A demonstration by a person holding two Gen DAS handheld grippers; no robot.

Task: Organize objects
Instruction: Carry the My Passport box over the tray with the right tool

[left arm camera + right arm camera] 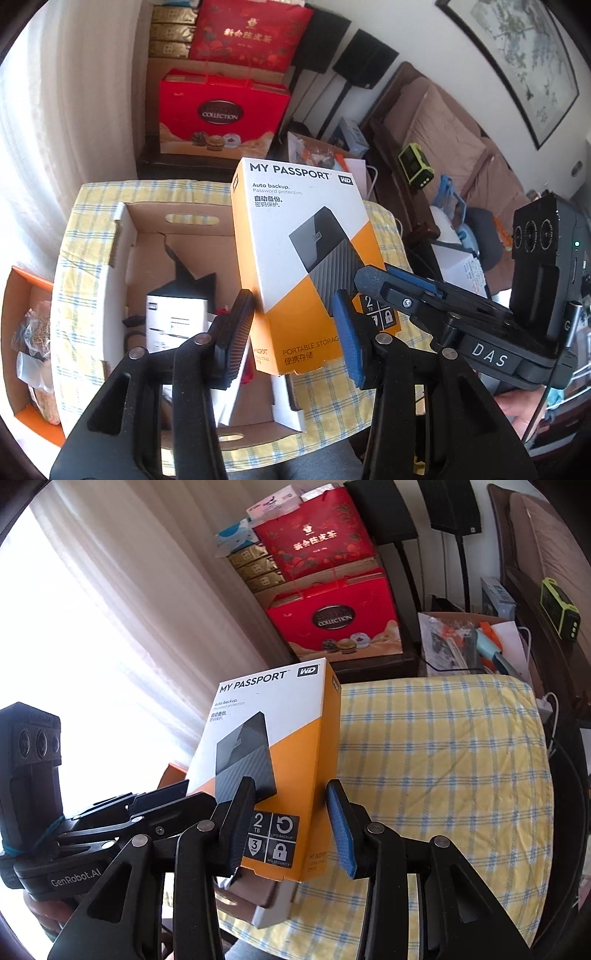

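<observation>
A white and orange "My Passport" hard-drive box (299,254) is held upright in the air above the table; it also shows in the right wrist view (273,760). My left gripper (291,339) has its fingers on both sides of the box's lower end. My right gripper (291,827) also closes on the box's lower part, and reaches in from the right in the left wrist view (373,280). An open cardboard box (155,251) lies below on the left, holding a small white WD box (177,321).
The table carries a yellow checked cloth (443,760). Red gift bags (221,114) stand stacked behind it. An orange tray (26,354) with packets sits at the far left. A sofa with a green device (415,168) is to the right.
</observation>
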